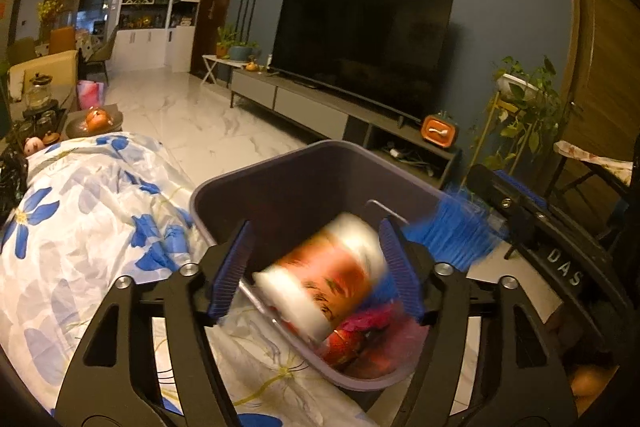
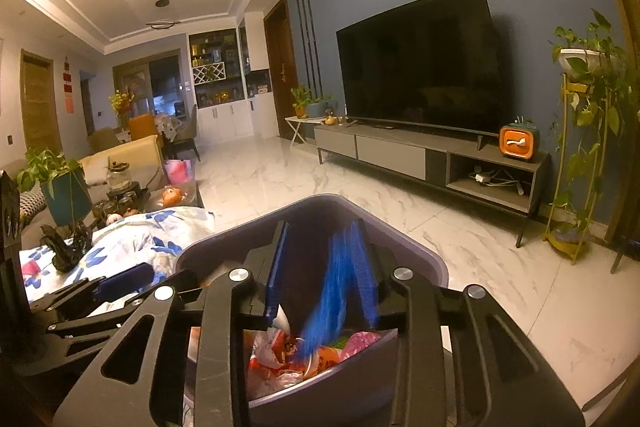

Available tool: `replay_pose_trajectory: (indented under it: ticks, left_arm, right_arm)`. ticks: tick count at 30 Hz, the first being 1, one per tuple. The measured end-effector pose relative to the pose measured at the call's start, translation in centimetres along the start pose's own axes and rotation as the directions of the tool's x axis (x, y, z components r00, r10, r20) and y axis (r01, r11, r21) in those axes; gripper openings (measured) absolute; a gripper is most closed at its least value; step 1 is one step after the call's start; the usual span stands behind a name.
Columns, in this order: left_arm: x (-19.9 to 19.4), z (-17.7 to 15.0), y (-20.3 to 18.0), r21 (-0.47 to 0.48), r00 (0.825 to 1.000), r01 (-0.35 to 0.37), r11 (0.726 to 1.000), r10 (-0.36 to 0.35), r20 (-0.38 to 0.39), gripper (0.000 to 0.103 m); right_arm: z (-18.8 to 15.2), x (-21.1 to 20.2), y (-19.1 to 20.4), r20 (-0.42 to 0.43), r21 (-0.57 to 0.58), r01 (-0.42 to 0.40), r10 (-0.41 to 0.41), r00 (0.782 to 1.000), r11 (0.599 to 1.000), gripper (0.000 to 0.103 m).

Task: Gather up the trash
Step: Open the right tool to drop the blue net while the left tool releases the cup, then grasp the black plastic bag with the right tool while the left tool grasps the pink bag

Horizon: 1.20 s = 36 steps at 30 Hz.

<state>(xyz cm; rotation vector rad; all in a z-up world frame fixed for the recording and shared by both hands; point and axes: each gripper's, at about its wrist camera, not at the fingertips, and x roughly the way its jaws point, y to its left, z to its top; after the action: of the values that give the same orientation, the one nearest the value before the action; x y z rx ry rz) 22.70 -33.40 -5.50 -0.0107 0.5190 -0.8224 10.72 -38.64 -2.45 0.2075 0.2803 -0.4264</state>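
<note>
Over the grey bin [image 1: 280, 187] at the lower centre of the left wrist view, the left gripper [image 1: 316, 271] has its jaws open; a blurred orange-and-white cup [image 1: 324, 283] is between them, above red and pink trash [image 2: 288, 355] inside; the bin stands on the worktop with a blue-flowered cloth [image 1: 80, 211]; the right gripper [image 2: 324, 279] is over the same bin, jaws apart, a blurred blue brush [image 2: 328, 299] between them; I cannot tell if they grip it.

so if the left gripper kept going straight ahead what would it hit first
Most likely the blurred orange-and-white container, which sits between the open jaws of the left gripper and looks to be dropping into the grey bin. Past it comes the bin's trash and far wall, though depth is unclear.
</note>
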Motion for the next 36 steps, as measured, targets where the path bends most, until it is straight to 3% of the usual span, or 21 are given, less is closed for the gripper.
replay_pose_trajectory:
  ticks: [5, 13, 19, 28, 36]
  left_arm:
    - [-1.1, -0.3, 1.1, -0.029, 0.999, -0.04, 0.999, 0.04, 0.013, 0.079]
    - [-5.4, -1.0, 3.6, -0.066, 0.983, -0.169, 0.983, 0.173, 0.059, 0.088]
    - [-9.1, -1.6, 5.7, -0.103, 0.964, -0.244, 0.964, 0.253, 0.082, 0.091]
    - [-15.2, -2.7, 10.4, -0.153, 0.911, -0.387, 0.909, 0.402, 0.09, 0.091]
    - [-21.0, -4.2, 16.9, -0.211, 0.818, -0.547, 0.81, 0.571, 0.068, 0.091]
  right_arm:
    - [0.1, -0.6, -0.1, 0.01, 0.002, 0.001, -0.001, 1.0, 1.0, 0.044]
    - [-0.2, -2.5, 0.3, 0.043, 0.018, -0.005, 0.005, 0.999, 1.0, 0.076]
    - [-0.5, -4.0, 0.9, 0.047, 0.031, -0.022, 0.021, 0.999, 0.999, 0.082]
    - [-0.8, -5.5, 4.5, 0.049, -0.02, -0.088, 0.089, 0.995, 0.996, 0.083]
    - [-1.2, -5.4, 11.0, 0.03, -0.108, -0.211, 0.215, 0.976, 0.971, 0.083]
